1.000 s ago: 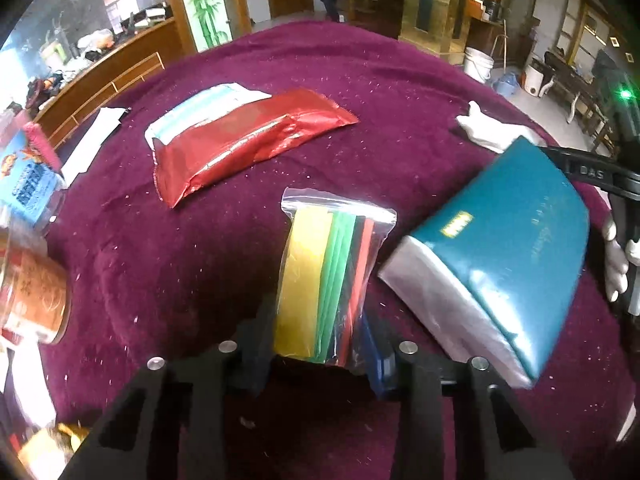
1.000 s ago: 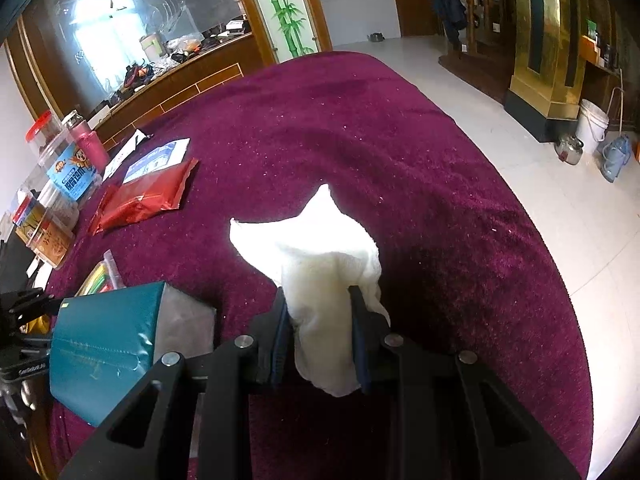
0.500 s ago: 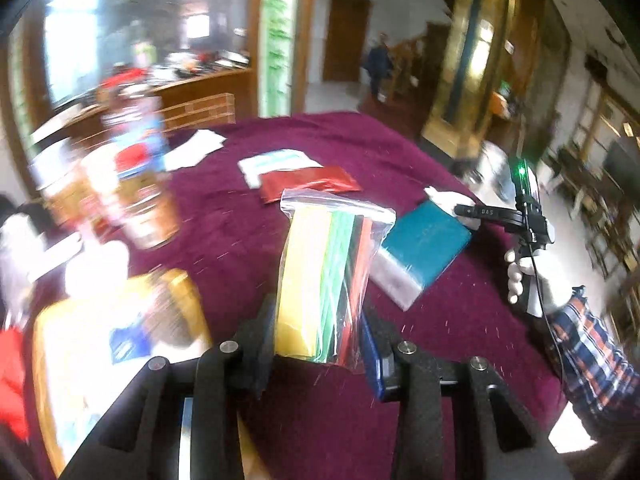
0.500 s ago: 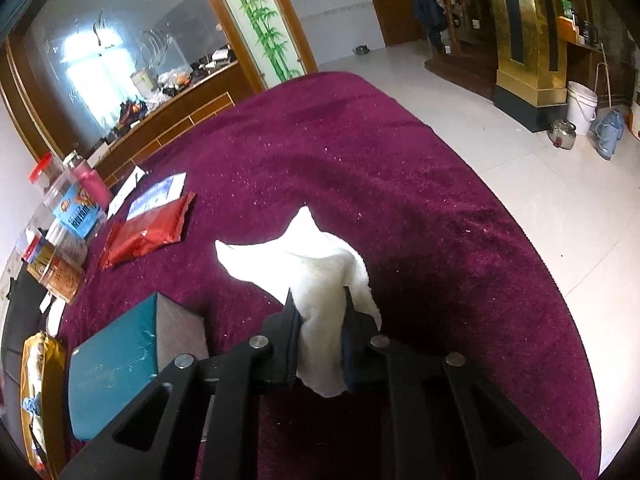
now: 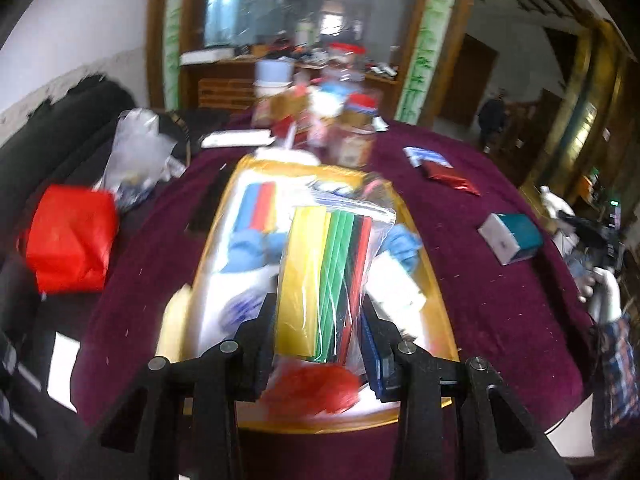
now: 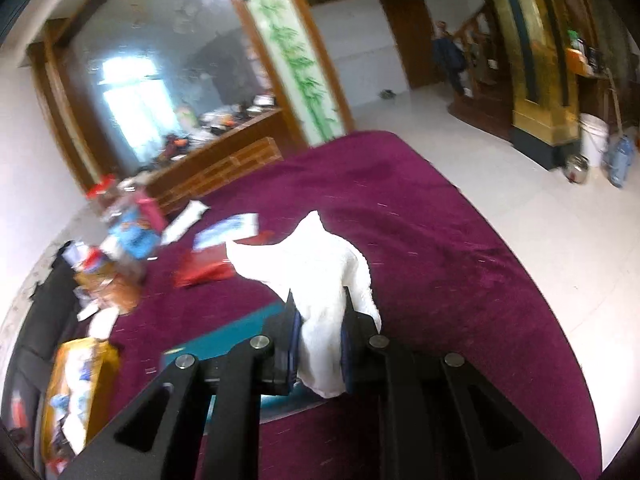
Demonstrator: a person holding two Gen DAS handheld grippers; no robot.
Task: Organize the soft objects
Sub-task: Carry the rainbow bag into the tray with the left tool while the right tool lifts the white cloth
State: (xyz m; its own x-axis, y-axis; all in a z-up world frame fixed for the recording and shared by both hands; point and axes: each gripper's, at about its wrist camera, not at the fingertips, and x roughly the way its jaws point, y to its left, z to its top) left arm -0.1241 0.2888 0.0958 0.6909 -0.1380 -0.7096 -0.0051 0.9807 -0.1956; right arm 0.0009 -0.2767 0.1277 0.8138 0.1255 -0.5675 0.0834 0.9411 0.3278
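Two things are in hand: the left gripper clamps a bag of coloured sheets above the filling tray; the right gripper pinches a white cloth. Teal pack and red pouch remain on the table.

You face a bright window set in a wood-framed partition, with a bamboo-painted panel just beside it. Beyond that panel a white tiled floor runs to a brown door; gold-clad columns stand further right.
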